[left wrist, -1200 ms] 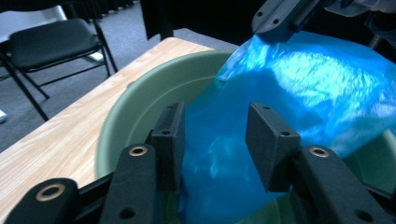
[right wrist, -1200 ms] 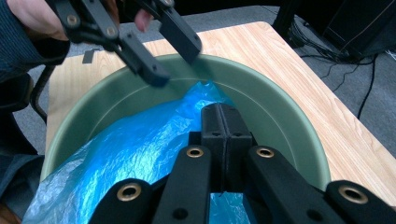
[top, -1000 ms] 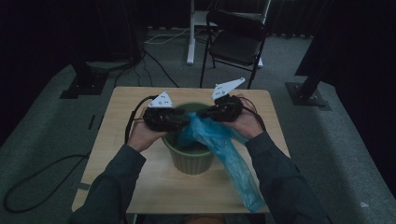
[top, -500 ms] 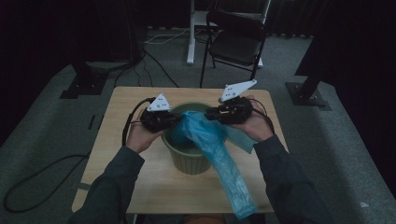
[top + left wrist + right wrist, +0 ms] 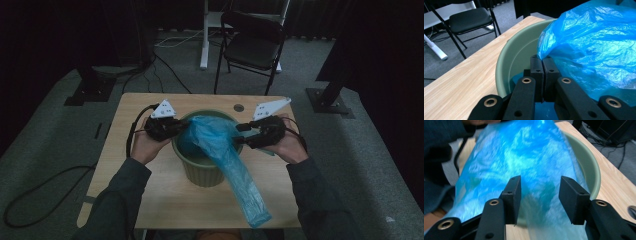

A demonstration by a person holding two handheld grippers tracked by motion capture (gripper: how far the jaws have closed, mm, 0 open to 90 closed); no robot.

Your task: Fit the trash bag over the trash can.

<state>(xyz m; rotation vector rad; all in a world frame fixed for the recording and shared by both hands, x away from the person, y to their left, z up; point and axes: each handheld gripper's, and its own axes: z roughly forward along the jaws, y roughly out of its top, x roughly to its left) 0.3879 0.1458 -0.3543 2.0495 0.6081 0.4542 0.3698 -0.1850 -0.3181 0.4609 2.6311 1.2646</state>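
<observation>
A: Where do we stand on the bag?

B: We see the blue plastic bag (image 5: 220,150) partly down in the green bin (image 5: 202,170), which sits mid-table on the wooden table (image 5: 150,195). The rest of the bag spills over the bin's near rim and trails across the tabletop towards the person's right sleeve (image 5: 320,205), its end close to the table's near edge

A: Left gripper?

B: We have the left gripper (image 5: 175,126) at the bin's left rim, jaws pressed together on an edge of the bag. The left gripper view confirms it: the bag film (image 5: 594,45) runs into the closed jaws just inside the bin wall (image 5: 516,57)

A: Right one?

B: We have the right gripper (image 5: 245,134) at the bin's right rim, jaws spread. In the right gripper view the bag (image 5: 524,157) lies beyond the gap, blurred, and we see nothing pinched. The bin rim (image 5: 589,167) sits to the right of the jaws there

A: Surroundings?

B: We note a black folding chair (image 5: 252,45) on the floor beyond the table, and a small round hole (image 5: 239,107) in the tabletop near the far edge
</observation>
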